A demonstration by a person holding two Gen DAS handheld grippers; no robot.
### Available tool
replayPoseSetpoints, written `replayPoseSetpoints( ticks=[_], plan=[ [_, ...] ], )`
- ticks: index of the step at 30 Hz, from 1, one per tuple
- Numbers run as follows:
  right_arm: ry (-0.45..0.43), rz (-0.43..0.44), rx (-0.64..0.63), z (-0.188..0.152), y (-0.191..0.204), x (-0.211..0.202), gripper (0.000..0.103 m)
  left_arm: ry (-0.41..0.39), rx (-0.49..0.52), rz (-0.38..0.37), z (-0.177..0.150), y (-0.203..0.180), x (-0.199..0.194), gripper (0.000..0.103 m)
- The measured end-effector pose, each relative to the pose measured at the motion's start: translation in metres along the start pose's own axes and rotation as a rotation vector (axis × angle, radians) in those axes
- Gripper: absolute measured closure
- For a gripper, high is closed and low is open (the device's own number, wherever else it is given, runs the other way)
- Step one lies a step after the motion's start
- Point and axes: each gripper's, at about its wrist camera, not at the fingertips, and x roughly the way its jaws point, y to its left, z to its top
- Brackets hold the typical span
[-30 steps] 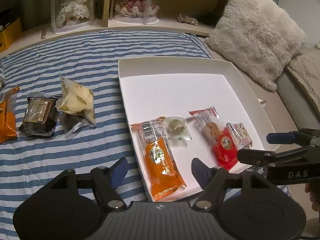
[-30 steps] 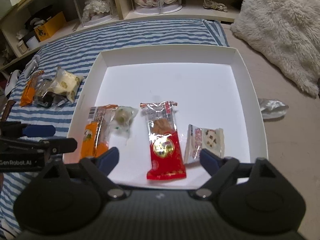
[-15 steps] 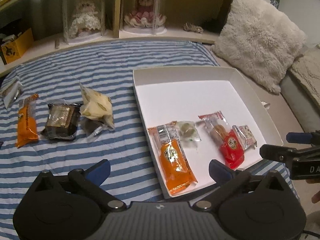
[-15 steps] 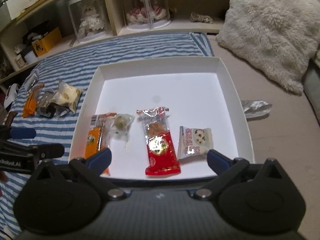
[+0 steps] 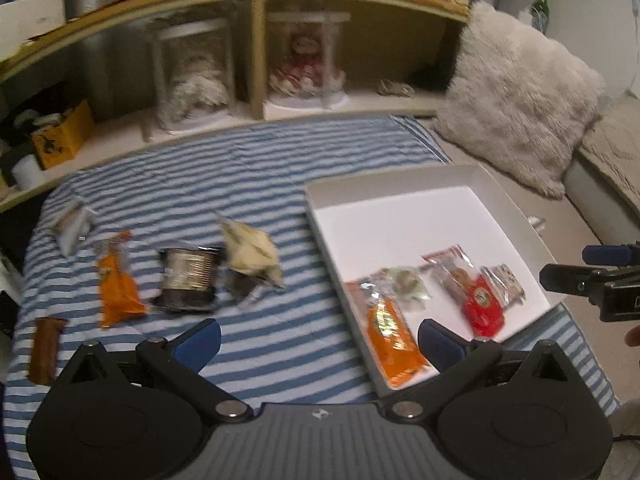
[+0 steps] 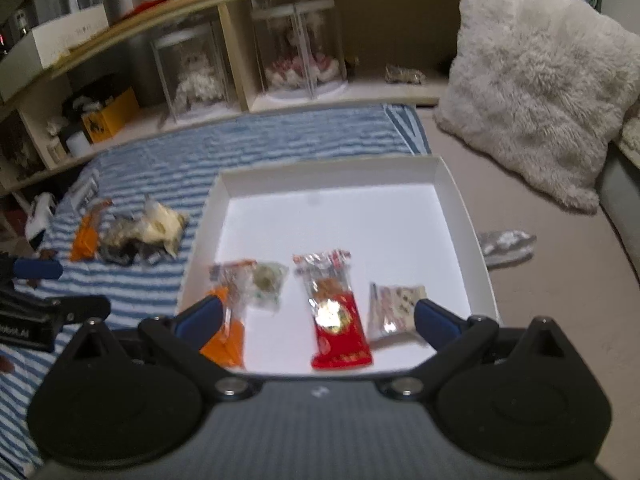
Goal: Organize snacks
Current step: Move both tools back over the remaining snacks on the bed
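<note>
A white tray (image 5: 400, 222) (image 6: 460, 200) lies on the striped bedspread. Along its near edge lie an orange packet (image 5: 394, 332) (image 6: 226, 336), a pale green-printed sachet (image 5: 408, 284) (image 6: 266, 282), a red packet (image 5: 476, 300) (image 6: 336, 320) and a small white patterned packet (image 5: 506, 282) (image 6: 394, 306). On the bedspread to the left lie a cream packet (image 5: 250, 252) (image 6: 162, 224), a dark packet (image 5: 188, 280), an orange packet (image 5: 118, 284) (image 6: 86, 236), a brown bar (image 5: 44, 350) and a clear wrapper (image 5: 74, 224). My left gripper (image 5: 318, 340) is open and empty, raised above the bedspread. My right gripper (image 6: 316, 322) is open and empty, raised over the tray's near edge.
A fluffy cream cushion (image 5: 516, 96) (image 6: 544, 92) leans at the right. A low shelf (image 5: 248, 52) with doll display cases runs along the back. A crumpled silver wrapper (image 6: 506, 242) lies right of the tray. A yellow box (image 5: 62, 136) sits on the left shelf.
Both grippers have risen and pulled back from the tray, so more of the bed and shelf shows. The left gripper's fingers have spread wider. The snacks have not moved.
</note>
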Motion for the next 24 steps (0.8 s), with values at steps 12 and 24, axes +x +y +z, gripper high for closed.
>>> replayPoseSetpoints(
  ticks=[12, 24],
  plan=[
    [-0.053, 0.096, -0.068, 0.029, 0.075, 0.027, 0.001, -0.074, -0.180, 0.126, -0.002, 0.106, -0.023, 0.000],
    [-0.105, 0.265, -0.050, 0.063, 0.156, 0.082, 0.000, -0.149, -0.362, 0.223, -0.008, 0.191, -0.035, 0.000]
  ],
)
